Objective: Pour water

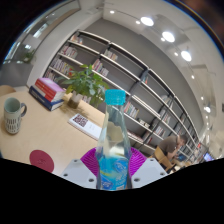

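A clear plastic water bottle (113,140) with a light blue cap and a blue label stands upright between my fingers. My gripper (113,165) is shut on the bottle, both magenta pads (90,160) pressing its lower body. The bottle is held above the wooden table (40,125). A grey-green mug (13,113) with a handle stands on the table, far off to the left of the bottle.
A potted green plant (85,82) stands beyond the bottle, with stacked books (47,93) beside it. A booklet (85,122) lies near the bottle. A dark red round coaster (41,160) lies left of my fingers. Bookshelves (130,75) line the back wall. A person (170,150) sits at the right.
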Demonstrator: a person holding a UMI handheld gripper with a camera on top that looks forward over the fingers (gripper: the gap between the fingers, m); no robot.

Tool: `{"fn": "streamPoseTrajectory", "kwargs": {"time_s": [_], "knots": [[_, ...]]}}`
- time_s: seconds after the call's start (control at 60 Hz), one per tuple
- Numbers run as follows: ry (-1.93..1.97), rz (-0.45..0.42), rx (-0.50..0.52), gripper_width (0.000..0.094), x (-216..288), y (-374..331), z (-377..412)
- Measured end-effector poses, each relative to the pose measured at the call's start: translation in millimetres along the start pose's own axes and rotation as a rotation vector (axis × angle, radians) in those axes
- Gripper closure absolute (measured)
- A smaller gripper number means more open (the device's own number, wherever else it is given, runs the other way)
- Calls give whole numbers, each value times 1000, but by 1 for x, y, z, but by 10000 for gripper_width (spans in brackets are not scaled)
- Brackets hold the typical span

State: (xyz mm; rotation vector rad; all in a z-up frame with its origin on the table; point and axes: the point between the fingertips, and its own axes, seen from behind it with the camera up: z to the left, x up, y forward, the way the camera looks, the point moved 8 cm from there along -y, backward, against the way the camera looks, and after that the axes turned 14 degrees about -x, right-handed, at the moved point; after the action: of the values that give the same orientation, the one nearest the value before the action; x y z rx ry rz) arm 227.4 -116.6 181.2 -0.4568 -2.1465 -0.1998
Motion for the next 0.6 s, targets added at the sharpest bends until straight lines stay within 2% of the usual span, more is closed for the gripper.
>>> {"fn": "streamPoseTrajectory", "kwargs": {"time_s": [0.283,0.433,0.6], "knots": [[-696,-216,47,594,98,-43,85],[-1016,-323,56,593,123,-54,126],[-1318,-440,52,592,129,-60,155]]}}
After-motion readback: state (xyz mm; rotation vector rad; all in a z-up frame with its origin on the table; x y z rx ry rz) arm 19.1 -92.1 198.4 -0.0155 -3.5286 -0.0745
